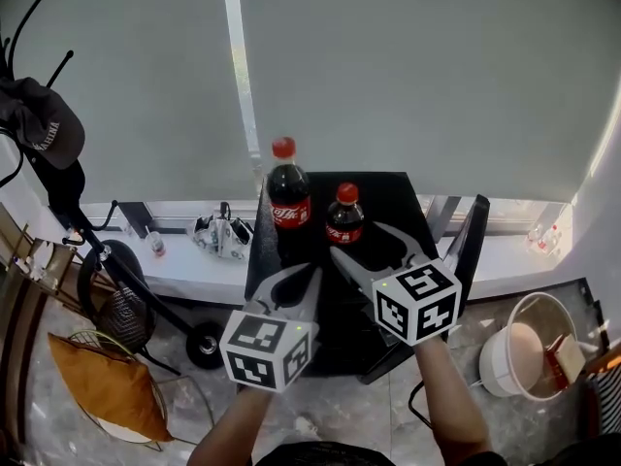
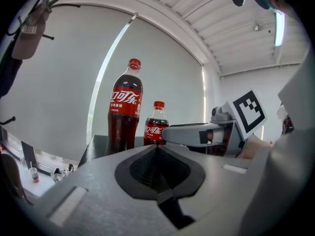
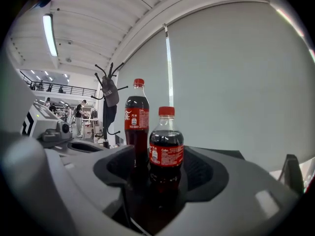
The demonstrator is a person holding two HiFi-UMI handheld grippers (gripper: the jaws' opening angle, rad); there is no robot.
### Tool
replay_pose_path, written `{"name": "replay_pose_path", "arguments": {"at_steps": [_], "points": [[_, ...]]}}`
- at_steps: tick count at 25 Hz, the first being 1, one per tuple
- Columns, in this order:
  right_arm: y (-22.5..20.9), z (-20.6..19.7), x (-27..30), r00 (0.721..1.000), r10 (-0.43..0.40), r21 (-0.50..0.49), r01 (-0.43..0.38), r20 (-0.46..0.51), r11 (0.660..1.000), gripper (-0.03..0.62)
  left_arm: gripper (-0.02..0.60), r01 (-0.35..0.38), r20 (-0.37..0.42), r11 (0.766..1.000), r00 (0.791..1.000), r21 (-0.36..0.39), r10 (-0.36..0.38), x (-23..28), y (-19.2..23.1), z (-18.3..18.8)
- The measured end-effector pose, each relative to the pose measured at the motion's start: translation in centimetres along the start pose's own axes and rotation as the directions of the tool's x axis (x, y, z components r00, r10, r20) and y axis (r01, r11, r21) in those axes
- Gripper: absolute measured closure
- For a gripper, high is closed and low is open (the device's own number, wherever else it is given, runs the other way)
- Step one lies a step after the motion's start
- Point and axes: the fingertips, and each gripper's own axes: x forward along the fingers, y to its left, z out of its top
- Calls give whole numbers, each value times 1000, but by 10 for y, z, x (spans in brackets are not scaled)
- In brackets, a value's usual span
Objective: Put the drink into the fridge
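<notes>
Left gripper [image 2: 157, 149]: jaws together, empty. Right gripper [image 1: 359, 243]: jaws wide apart, pads clear of the small cola bottle [image 3: 166, 149] standing just ahead on the black unit [image 1: 388, 187], beside the large bottle [image 1: 288, 197]. Judged full, rigid and smooth; grasp mid-body at the label.

The tall bottle [image 1: 288, 197] and small bottle [image 1: 344, 219] are clear, glossy plastic with shiny red labels and red plastic caps. The fridge top [image 1: 403, 197] is matt black and faintly textured. The right gripper [image 1: 355, 239] is smooth matt grey plastic — its pads [image 3: 204, 173] ribbed black. The floor [image 1: 505, 425] is polished stone tile.
</notes>
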Motion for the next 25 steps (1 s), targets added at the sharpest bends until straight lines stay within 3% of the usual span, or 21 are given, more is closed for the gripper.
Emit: {"name": "replay_pose_path", "arguments": {"at_steps": [3, 12, 25], "points": [[-5, 3, 13, 999, 32, 23, -32, -13, 999, 264, 578, 7, 6, 1000, 1000, 4, -7, 3, 6, 6], [-11, 0, 42, 991, 133, 38, -131, -34, 991, 261, 578, 20, 11, 1000, 1000, -4, -20, 7, 14, 9], [-11, 1, 40, 995, 100, 8, -100, -14, 995, 287, 578, -1, 19, 1000, 1000, -18, 1, 4, 18, 7]]}}
